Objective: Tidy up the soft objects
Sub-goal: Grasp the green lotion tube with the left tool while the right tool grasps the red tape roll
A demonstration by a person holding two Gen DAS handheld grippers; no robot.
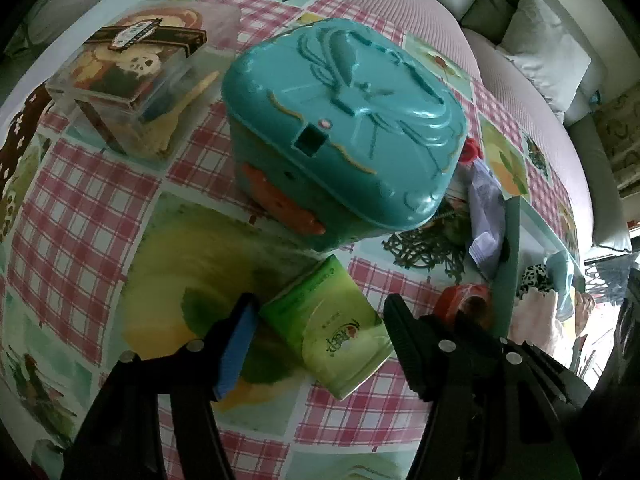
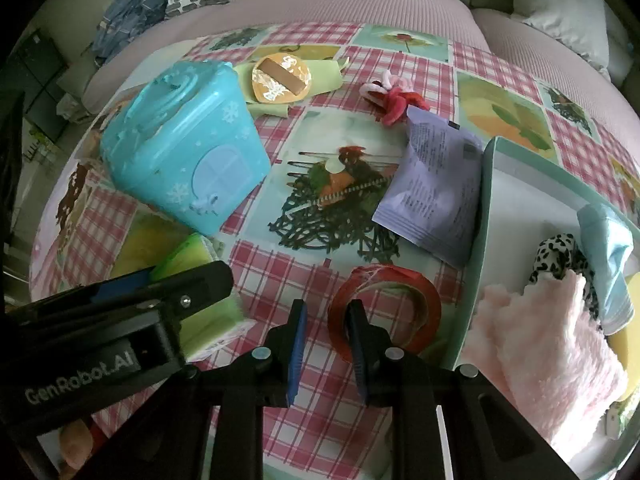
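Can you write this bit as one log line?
left hand-held gripper: straddles green tissue pack | right hand-held gripper: open, astride red tape roll rim

Glossy plastic teal box point(image 1: 344, 128), fluffy pink cloth point(image 2: 560, 344), shiny tablecloth point(image 2: 256, 272).

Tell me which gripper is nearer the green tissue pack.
Left. The left gripper straddles the green tissue pack, open jaws on either side; the right gripper sits beside it at the red tape roll.
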